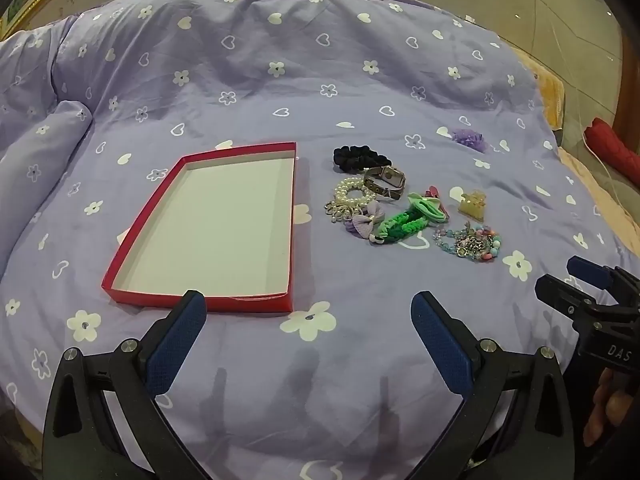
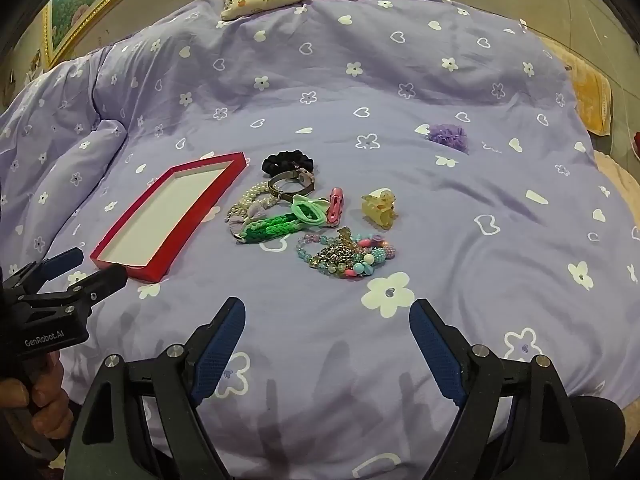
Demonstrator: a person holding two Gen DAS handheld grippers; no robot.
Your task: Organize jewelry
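— How far along am I, left wrist view first?

— Nothing is sorted yet, I judge. My left gripper has its jaws spread wide and holds nothing; the red tray sits just ahead of the left jaw, bare inside. The jewelry pile lies on the purple bedspread ahead of the right jaw, and a purple scrunchie sits apart, farther off.

— And the right wrist view?

— My right gripper is also open and empty. The beaded bracelets lie straight ahead between the jaws, the amber claw clip beyond. Every piece remains to be moved
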